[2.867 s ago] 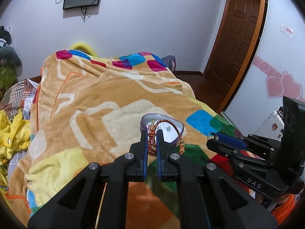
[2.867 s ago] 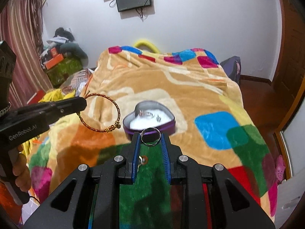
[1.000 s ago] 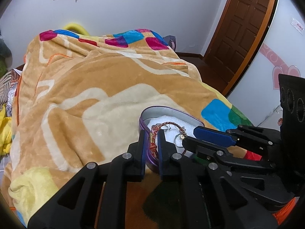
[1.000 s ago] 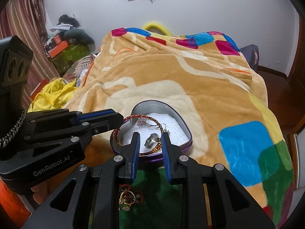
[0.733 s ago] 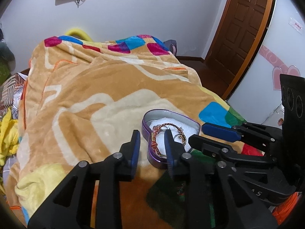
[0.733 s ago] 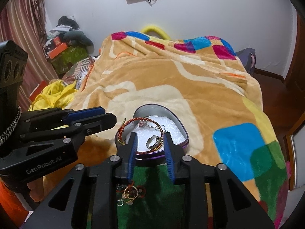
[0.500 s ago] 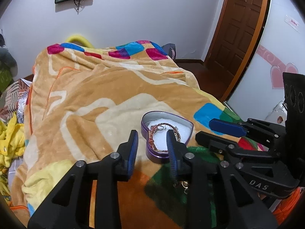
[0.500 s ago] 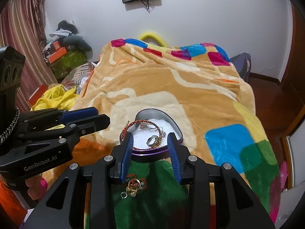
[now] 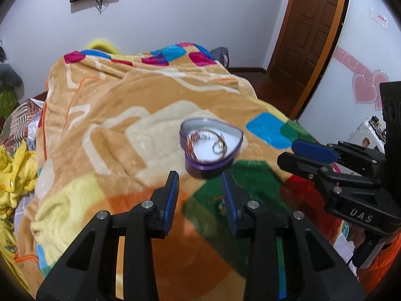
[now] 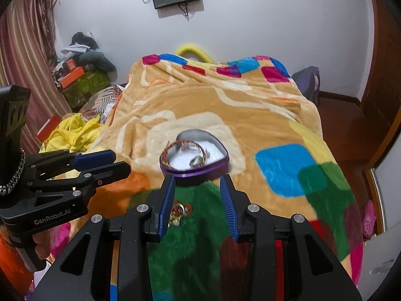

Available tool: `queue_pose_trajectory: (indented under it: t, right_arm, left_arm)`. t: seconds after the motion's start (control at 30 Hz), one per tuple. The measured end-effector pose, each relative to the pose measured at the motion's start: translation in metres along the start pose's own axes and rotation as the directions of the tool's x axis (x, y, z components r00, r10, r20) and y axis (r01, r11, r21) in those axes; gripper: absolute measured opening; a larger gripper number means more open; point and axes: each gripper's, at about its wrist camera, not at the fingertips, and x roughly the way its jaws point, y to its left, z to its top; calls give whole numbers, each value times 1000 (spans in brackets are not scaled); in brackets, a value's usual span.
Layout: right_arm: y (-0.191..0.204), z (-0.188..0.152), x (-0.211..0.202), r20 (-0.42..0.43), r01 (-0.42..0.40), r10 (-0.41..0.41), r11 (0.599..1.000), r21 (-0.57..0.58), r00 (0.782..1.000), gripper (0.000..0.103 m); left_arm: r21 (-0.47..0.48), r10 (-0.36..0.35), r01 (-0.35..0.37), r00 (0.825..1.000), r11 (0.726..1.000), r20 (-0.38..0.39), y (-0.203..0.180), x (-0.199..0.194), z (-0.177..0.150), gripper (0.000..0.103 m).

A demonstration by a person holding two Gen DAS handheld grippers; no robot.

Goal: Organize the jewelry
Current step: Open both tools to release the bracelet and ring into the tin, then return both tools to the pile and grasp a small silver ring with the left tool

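Left wrist view: the left gripper [image 9: 200,188] stands partly open, empty; the purple heart-shaped metal tin [image 9: 226,165] holding a red-gold bangle [image 9: 194,141] sits at twelve o'clock on the patterned blanket [image 9: 120,105].

Right wrist view: the right gripper [image 10: 196,195] is likewise parted and empty, the tin [image 10: 213,169] at twelve o'clock, loose gold jewellery [image 10: 179,212] between its fingers on the blanket.

Purple heart-shaped tin [image 10: 198,169], open, white lining, flat on blanket. Inside: red-gold bangle [image 10: 173,148] along rim toward 9 o'clock, silver ring [image 10: 195,160] near centre. Small pile of loose gold jewelry [image 10: 179,212] on green patch, 6 o'clock of tin.
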Motion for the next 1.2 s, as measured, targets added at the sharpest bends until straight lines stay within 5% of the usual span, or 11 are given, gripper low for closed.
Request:
queue_pose_trajectory:
  t: [0.63, 0.77, 1.2]
  right_arm:
    - [-21, -38, 6, -81, 17, -11, 997, 75, 997, 34]
    - [-21, -39, 7, -85, 12, -5, 997, 78, 996, 34]
    - [-2, -44, 23, -109, -8, 11, 1000, 27, 994, 34]
  left_arm:
    - [32, -73, 79, 984, 996, -162, -30, 54, -40, 28]
    - [48, -81, 90, 983, 995, -164, -33, 56, -43, 8]
    - [49, -29, 32, 998, 998, -63, -19, 25, -38, 7]
